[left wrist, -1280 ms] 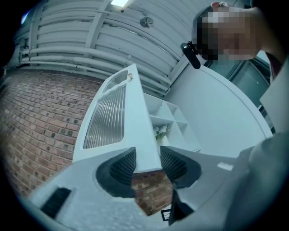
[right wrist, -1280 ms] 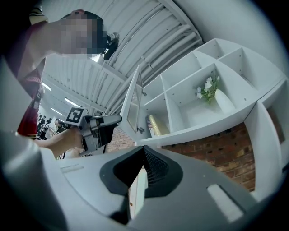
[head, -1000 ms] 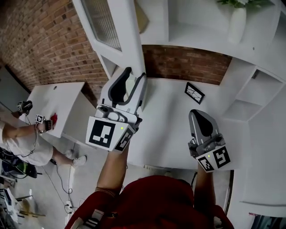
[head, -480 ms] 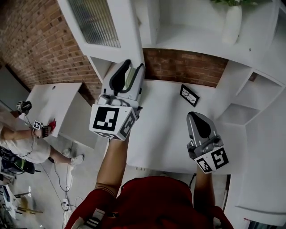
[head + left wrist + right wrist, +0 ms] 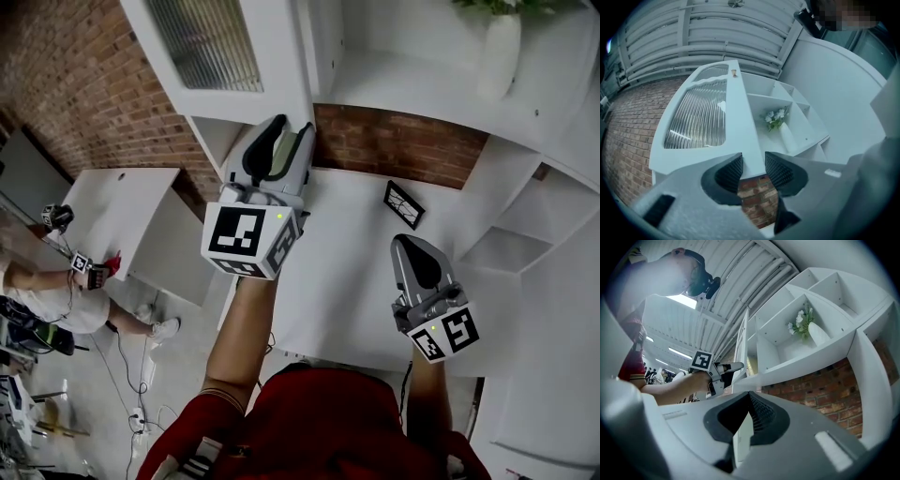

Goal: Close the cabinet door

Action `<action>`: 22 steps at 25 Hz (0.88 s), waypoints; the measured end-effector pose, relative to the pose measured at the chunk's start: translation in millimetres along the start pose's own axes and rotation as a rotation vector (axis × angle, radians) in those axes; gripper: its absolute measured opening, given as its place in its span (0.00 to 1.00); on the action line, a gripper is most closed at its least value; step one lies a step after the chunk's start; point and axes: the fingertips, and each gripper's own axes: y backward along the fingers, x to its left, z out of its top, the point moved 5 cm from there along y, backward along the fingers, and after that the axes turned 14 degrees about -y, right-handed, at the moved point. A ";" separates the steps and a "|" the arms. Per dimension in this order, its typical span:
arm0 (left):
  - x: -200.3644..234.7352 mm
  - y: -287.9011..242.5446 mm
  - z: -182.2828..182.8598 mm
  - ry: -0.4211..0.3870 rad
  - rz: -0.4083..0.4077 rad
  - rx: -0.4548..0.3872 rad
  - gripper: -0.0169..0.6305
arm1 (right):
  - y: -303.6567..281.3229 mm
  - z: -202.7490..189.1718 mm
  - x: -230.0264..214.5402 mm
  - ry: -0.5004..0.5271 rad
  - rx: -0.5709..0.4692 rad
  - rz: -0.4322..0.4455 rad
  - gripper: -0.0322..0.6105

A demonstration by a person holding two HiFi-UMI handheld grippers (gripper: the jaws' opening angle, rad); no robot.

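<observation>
The white cabinet door [image 5: 274, 66], with a ribbed glass pane [image 5: 208, 42], stands swung out from the shelf unit. My left gripper [image 5: 284, 133] is raised at the door's lower corner. In the left gripper view the door's [image 5: 737, 122] bottom stile sits in the gap between the jaws of the left gripper [image 5: 753, 171], which are closing; I cannot tell whether the pads touch it. My right gripper [image 5: 413, 244] hovers lower over the white counter [image 5: 347, 272], shut and holding nothing. The right gripper view shows the right gripper [image 5: 749, 398], the door edge-on [image 5: 740, 341] and the left gripper [image 5: 732, 367].
A white vase with flowers [image 5: 497, 52] stands on the open shelf. A small black picture frame [image 5: 405, 204] leans near the brick back wall [image 5: 403, 141]. At the far left another person [image 5: 42, 300] works beside a white table [image 5: 112, 220].
My left gripper has moved up and to the right, reaching the door's lower corner, and its jaws have narrowed a little. The right gripper has barely shifted.
</observation>
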 end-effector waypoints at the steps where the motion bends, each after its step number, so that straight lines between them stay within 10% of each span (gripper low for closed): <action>1: 0.2 -2.5 -1.2 0.000 -0.005 0.000 0.26 | -2.8 -1.0 1.4 0.002 0.001 0.003 0.07; 22: 13.4 -51.1 -21.5 0.017 -0.038 -0.017 0.20 | -17.6 -6.9 -5.6 0.011 0.004 -0.081 0.07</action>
